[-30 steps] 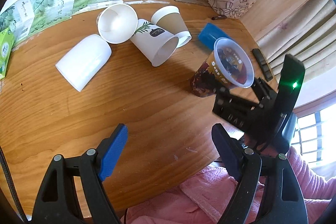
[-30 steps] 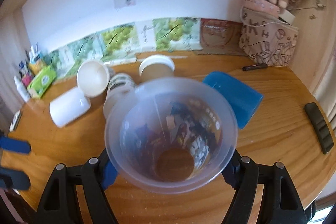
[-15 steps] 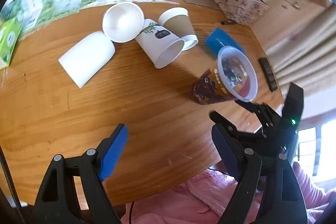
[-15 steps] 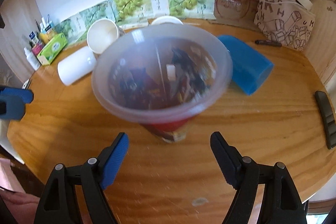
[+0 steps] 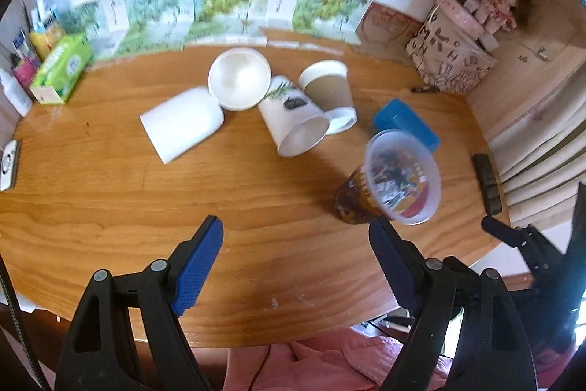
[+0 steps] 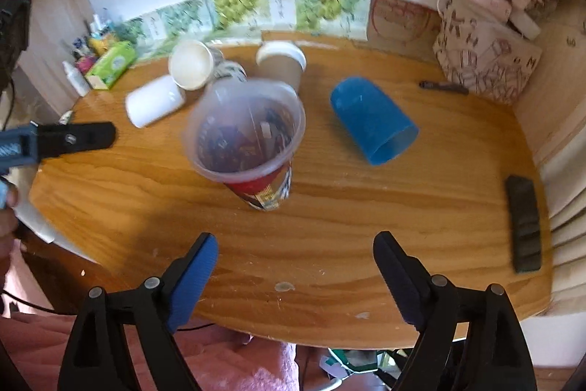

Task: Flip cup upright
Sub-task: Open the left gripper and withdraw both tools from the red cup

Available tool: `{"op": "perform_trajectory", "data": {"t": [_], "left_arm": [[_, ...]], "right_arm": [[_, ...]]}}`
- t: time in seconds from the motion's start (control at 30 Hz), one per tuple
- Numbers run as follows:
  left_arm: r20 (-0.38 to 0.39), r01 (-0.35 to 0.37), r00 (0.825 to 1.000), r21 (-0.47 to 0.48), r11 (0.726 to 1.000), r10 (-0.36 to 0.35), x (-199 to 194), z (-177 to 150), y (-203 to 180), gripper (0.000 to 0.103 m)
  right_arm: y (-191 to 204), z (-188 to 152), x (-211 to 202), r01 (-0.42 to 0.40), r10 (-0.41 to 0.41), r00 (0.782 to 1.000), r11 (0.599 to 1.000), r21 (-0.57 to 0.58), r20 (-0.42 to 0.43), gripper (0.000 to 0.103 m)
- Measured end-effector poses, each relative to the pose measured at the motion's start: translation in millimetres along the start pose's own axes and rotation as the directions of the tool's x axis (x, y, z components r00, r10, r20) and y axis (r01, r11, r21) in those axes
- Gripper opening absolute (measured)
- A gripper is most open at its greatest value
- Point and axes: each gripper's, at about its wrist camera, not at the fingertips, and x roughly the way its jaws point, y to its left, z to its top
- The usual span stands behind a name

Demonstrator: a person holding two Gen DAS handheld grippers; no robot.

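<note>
A clear plastic cup with a printed red and dark sleeve [image 6: 252, 149] stands upright on the wooden table [image 6: 329, 207]; it also shows in the left wrist view [image 5: 392, 185]. My right gripper [image 6: 295, 281] is open and empty, a short way in front of the cup. My left gripper [image 5: 296, 266] is open and empty near the table's front edge. A blue cup [image 6: 371, 125] lies on its side to the right. A white cup [image 5: 183, 123], a leaf-print cup [image 5: 293, 120] and a brown paper cup [image 5: 329, 94] lie on their sides further back.
A white bowl-shaped cup [image 5: 240, 83] faces the camera among the fallen cups. A black remote [image 6: 523, 226] lies at the right edge. A patterned box with a doll [image 6: 487, 61] stands back right. A green tissue box [image 5: 60, 70] and bottles stand back left.
My right gripper opened, let go of the clear printed cup and drew back; the cup now stands on the table. My left gripper tilted up and shifted its view.
</note>
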Motion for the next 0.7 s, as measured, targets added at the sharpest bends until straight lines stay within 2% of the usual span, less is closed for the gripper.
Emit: {"op": "perform_trajectory", "data": {"t": [0.17, 0.27, 0.37, 0.4, 0.5, 0.57, 0.7], "left_arm": [[0.087, -0.034, 0.996, 0.007, 0.999, 0.034, -29.8, -0.8, -23.5, 0.085], [0.171, -0.065, 0.983, -0.01, 0.998, 0.065, -48.6, -0.3, -35.8, 0.085], [0.294, -0.145, 0.945, -0.021, 0.989, 0.144, -68.6, -2.6, -48.6, 0.085], [0.341, -0.166, 0.925, -0.03, 0.986, 0.166, -77.1, -4.1, -53.5, 0.085], [0.414, -0.193, 0.889, -0.047, 0.98, 0.194, -93.2, -5.7, -62.4, 0.09], [0.456, -0.197, 0.866, -0.064, 0.978, 0.204, -103.7, -7.3, -67.0, 0.095], [0.535, -0.204, 0.817, -0.078, 0.976, 0.214, -122.9, -8.0, -77.5, 0.098]], "right_arm": [[-1.8, 14.9, -39.3, -0.02, 0.024, 0.998, 0.998, -0.054, 0.065, 0.091], [-5.7, 25.3, -52.9, -0.037, 0.041, 0.995, 0.998, -0.051, 0.086, 0.096], [-14.4, 35.0, -66.2, -0.076, 0.076, 0.99, 0.997, -0.007, 0.118, 0.096], [-16.8, 36.8, -71.2, -0.081, 0.08, 0.988, 0.997, 0.002, 0.136, 0.096], [-21.7, 39.4, -86.7, -0.091, 0.086, 0.978, 0.996, 0.015, 0.191, 0.096], [-25.6, 40.3, -98.1, -0.105, 0.095, 0.967, 0.994, 0.027, 0.235, 0.101], [-30.9, 39.0, -118.0, -0.123, 0.099, 0.942, 0.991, 0.054, 0.321, 0.103]]}}
